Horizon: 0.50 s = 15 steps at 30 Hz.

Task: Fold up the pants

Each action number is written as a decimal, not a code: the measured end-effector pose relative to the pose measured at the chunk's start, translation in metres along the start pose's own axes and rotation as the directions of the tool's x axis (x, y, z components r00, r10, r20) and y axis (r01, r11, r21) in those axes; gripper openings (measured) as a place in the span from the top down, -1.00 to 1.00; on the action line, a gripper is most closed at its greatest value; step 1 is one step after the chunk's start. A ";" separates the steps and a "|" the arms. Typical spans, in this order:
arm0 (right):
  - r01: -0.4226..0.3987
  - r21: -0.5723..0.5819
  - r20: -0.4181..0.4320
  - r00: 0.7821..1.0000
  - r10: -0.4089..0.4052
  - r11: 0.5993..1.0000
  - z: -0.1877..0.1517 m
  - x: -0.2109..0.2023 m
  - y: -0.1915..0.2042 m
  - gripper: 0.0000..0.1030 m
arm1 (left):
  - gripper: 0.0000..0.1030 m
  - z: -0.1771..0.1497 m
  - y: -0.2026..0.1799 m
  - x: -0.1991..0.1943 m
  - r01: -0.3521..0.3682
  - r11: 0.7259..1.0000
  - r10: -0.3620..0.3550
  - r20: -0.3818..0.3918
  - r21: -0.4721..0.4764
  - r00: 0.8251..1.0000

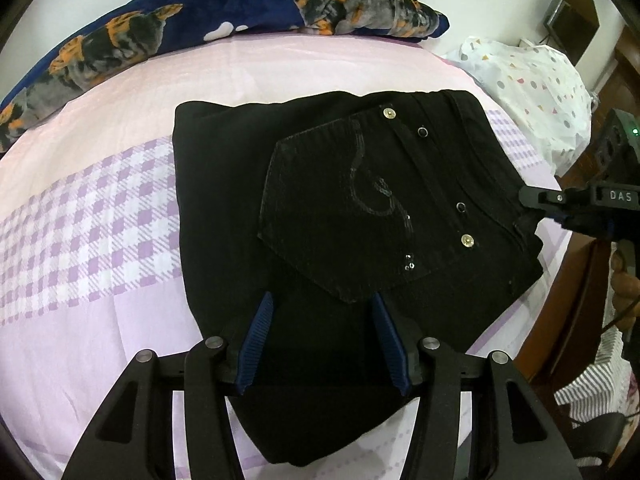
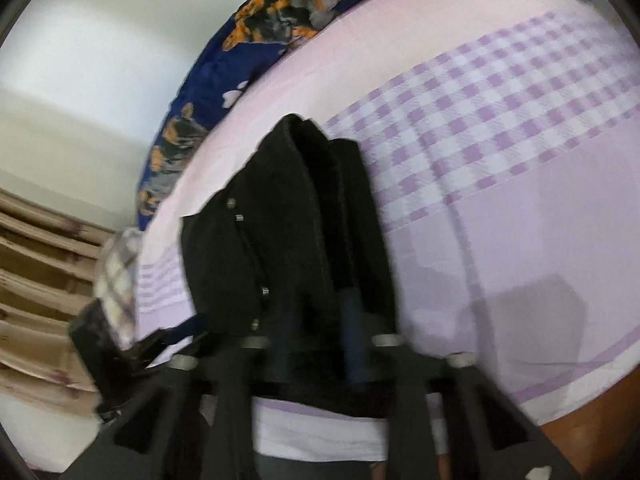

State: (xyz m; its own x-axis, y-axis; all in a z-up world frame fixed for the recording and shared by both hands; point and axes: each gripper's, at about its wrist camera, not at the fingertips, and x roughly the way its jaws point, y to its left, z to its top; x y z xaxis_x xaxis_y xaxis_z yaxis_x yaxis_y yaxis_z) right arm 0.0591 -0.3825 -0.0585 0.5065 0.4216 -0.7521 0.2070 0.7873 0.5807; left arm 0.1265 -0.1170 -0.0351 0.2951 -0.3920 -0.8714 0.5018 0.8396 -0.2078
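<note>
Black pants (image 1: 340, 208) lie folded into a compact stack on the pink and lilac bed sheet (image 1: 100, 216), back pocket and metal rivets facing up. My left gripper (image 1: 324, 304) hovers over the near edge of the stack with its blue-padded fingers (image 1: 256, 340) spread apart and nothing between them. My right gripper (image 1: 532, 196) reaches in from the right and pinches the stack's right edge. In the blurred right wrist view the pants (image 2: 304, 216) bunch between the right gripper's (image 2: 320, 312) narrowly set blue fingers (image 2: 354, 344).
A navy, orange and grey blanket (image 1: 224, 16) lies along the bed's far edge. A white dotted bundle (image 1: 536, 92) sits at the far right corner. A brown wooden bed frame (image 1: 576, 312) borders the right. Striped cloth (image 1: 596, 384) lies beyond it.
</note>
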 end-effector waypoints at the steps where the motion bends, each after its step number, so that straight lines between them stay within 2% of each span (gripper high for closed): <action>1: -0.014 0.005 0.009 1.000 0.014 1.000 0.000 -0.003 0.001 0.77 | -0.04 -0.002 -0.001 -0.002 -0.001 1.000 0.001 0.001 0.003 1.000; 3: -0.058 0.017 0.049 0.997 0.057 0.998 -0.004 -0.017 0.006 0.80 | -0.04 -0.005 -0.002 -0.005 0.000 1.000 0.000 0.002 0.010 1.000; 8: -0.061 -0.001 0.093 0.994 0.061 0.998 -0.018 -0.042 0.020 0.81 | -0.04 -0.018 -0.010 -0.015 0.007 0.999 -0.007 0.001 0.048 1.000; 11: -0.020 0.001 0.087 0.996 0.020 1.000 -0.029 -0.042 0.016 0.82 | -0.04 -0.028 -0.015 -0.017 0.021 0.997 -0.019 -0.015 0.072 1.000; 14: 0.068 0.016 0.044 0.997 -0.069 0.998 -0.035 -0.020 -0.004 0.82 | -0.04 -0.034 -0.020 -0.016 0.007 0.996 -0.006 -0.016 0.094 1.000; 15: 0.064 0.041 0.036 0.997 -0.065 0.997 -0.036 -0.015 -0.010 0.82 | -0.04 -0.034 -0.020 -0.015 0.004 0.996 -0.002 -0.018 0.095 1.000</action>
State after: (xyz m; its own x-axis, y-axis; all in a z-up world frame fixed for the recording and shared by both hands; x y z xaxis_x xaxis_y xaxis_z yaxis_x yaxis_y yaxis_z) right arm 0.0191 -0.3807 -0.0647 0.5216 0.3531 -0.7767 0.2731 0.7934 0.5440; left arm 0.0839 -0.1150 -0.0327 0.2790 -0.3869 -0.8789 0.5777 0.7988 -0.1682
